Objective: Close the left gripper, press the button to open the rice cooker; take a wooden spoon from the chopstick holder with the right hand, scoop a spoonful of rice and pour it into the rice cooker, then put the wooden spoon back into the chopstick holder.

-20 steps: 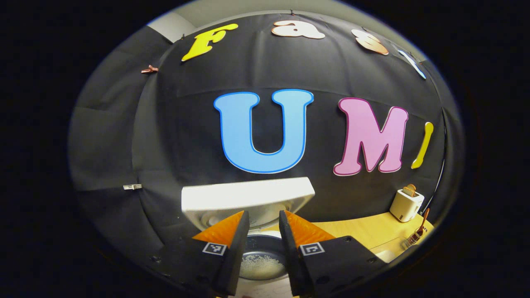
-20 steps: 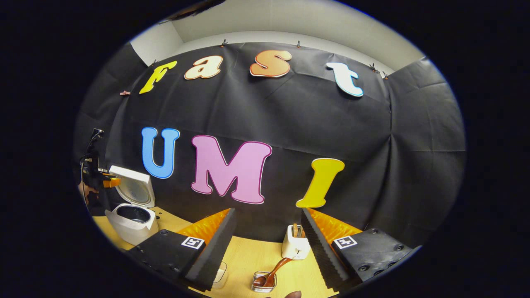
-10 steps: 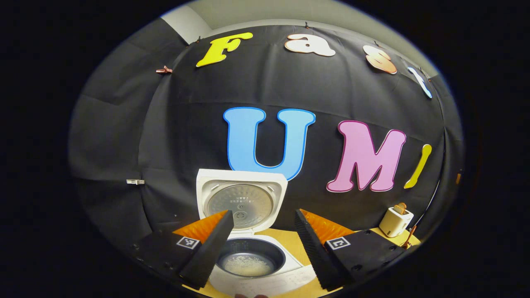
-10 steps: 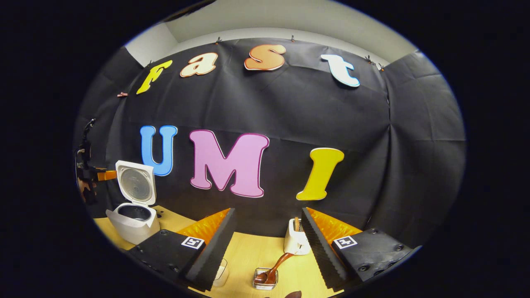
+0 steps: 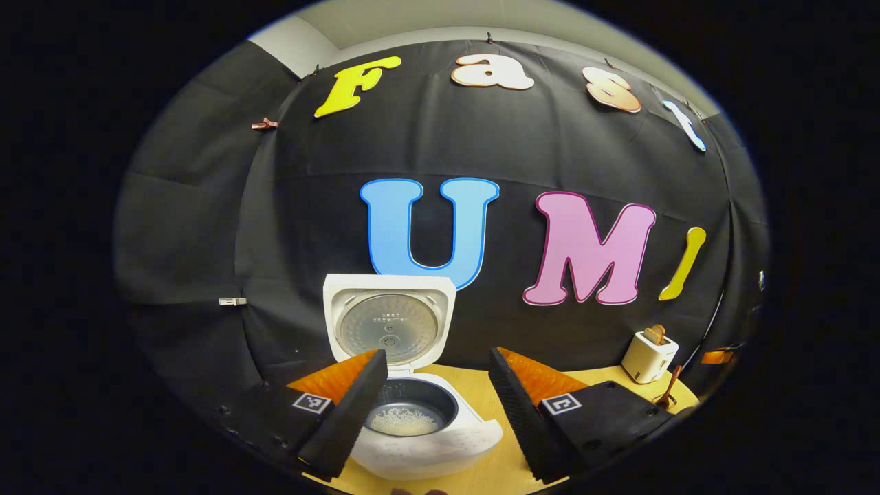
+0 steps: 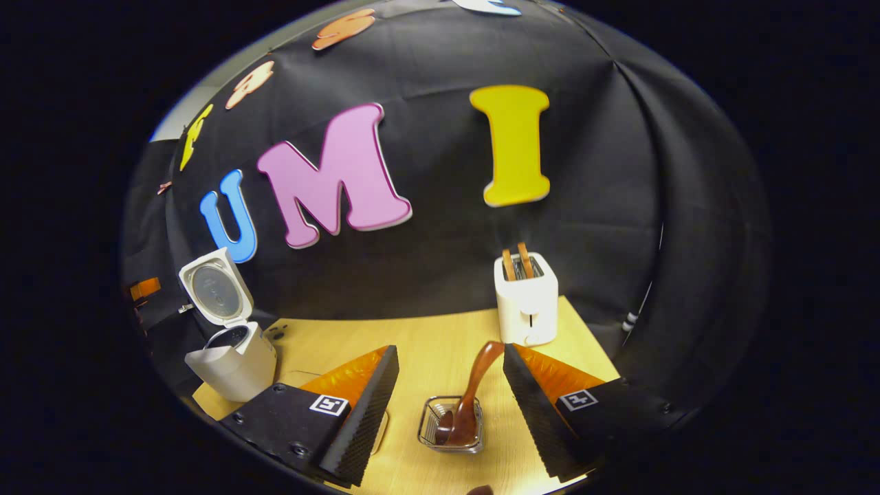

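Between the fingers of the right gripper (image 6: 443, 412), on the table (image 6: 426, 344), we see the holder (image 6: 450, 433), a small clear wire-framed box, with the spoon (image 6: 471, 392) standing in it, bowl down, handle leaning up and away toward the toaster (image 6: 526, 299). The right gripper is wide open and holds nothing; it hangs above the holder, apart from the spoon.

We judge the spoon light, stiff and smooth, with a glossy finish that may slip on a shallow grip. The best hold looks like the upper handle, clear of the holder's rim, with the foam pads square across it. The holder looks light too and may drag or tip if the spoon is pulled sideways.

The cooker (image 5: 419, 433) stands with its lid (image 5: 390, 323) up, and white rice lies in the pot (image 5: 405, 419). The left gripper (image 5: 433, 412) is open and empty, just in front of the cooker.

Hard to tell: the spoon's bowl merges with dark reflections inside the holder. A pale rim beside the right gripper's left finger may be the rice supply; it is mostly hidden. The cooker's button is not made out.
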